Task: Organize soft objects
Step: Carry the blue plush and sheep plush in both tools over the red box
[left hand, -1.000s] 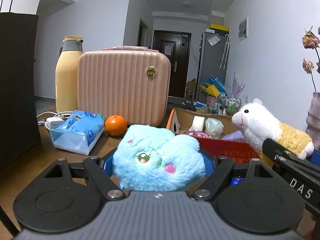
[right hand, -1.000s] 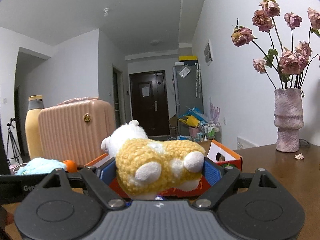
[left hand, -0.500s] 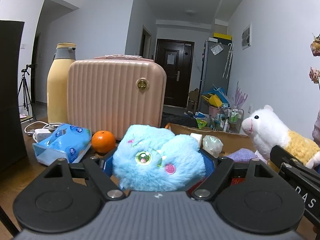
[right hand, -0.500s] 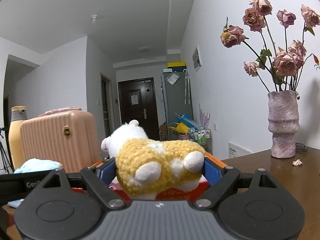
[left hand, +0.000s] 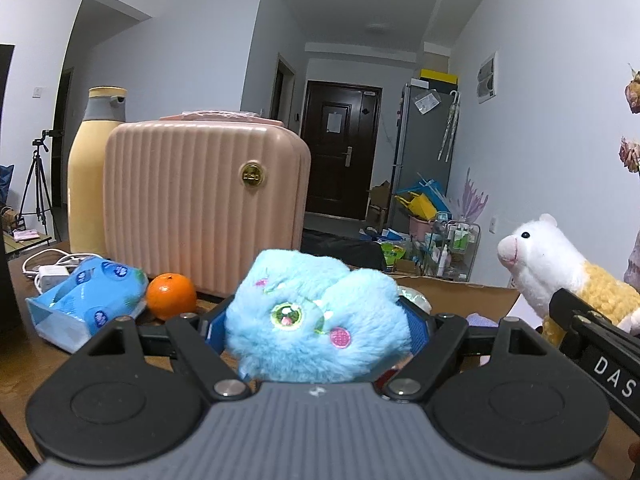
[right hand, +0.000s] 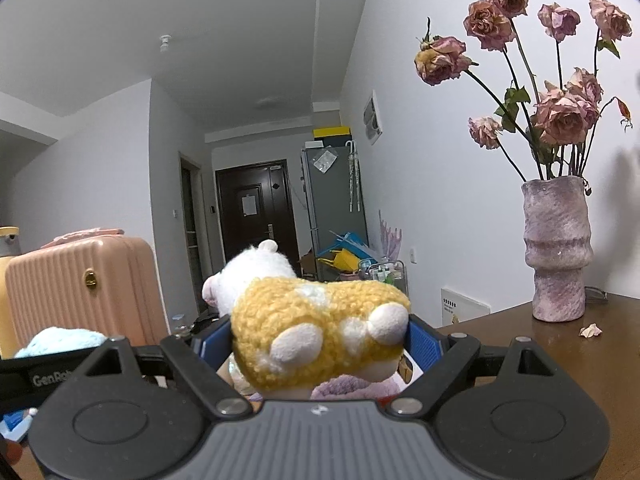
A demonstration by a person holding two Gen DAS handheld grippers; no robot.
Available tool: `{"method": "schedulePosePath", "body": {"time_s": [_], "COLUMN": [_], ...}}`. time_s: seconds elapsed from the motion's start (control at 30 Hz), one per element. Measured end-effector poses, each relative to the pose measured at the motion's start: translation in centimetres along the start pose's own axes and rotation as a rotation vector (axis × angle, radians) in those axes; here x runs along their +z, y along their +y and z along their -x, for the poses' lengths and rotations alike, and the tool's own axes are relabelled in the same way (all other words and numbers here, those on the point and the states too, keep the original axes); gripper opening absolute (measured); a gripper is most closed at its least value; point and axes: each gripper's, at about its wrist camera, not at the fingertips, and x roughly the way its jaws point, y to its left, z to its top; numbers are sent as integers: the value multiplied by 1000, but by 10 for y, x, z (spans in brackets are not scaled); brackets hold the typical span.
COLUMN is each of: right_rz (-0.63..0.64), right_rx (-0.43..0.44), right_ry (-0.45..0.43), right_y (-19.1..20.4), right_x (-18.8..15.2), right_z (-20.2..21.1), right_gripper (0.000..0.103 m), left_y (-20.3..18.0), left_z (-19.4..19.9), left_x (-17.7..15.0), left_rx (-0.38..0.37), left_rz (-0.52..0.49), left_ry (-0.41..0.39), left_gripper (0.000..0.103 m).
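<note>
Above the table — each level claw [left hand: 318, 322] clamps a plush [left hand: 316, 320].

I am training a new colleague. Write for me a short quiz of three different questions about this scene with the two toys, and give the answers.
1. True or false: the left gripper is shut on the blue plush toy.
2. Which toy does the right gripper hold?
A. a green frog
B. a yellow and white alpaca toy
C. a red bear
3. Fill in: the orange lies on the table in front of the pink ____, beside the blue tissue pack.

Key: 1 true; 2 B; 3 suitcase.
</note>
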Motion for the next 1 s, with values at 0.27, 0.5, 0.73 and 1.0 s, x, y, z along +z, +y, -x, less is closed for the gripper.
{"method": "schedulePosePath", "body": {"time_s": [0.27,0.5,0.73,1.0], "right_rz": [11,35,48,62], "right_rx": [-3,-11,-22,-30], "right_ry": [0,-3,1,10], "right_y": [-1,-1,-3,-3], "right_x": [-1,-2,-3,-4], "right_z": [-20,-37,-54,-70], "right_gripper": [88,88,88,88], "left_y": [-12,-18,-22,-31], "left_z": [-22,-40,-53,-70], "left_x": [4,6,7,7], "left_rx": [-9,-10,-6,-17], "left_rz": [-3,-10,-24,-44], "left_ry": [-3,-6,-14,-16], "left_gripper": [82,82,82,82]}}
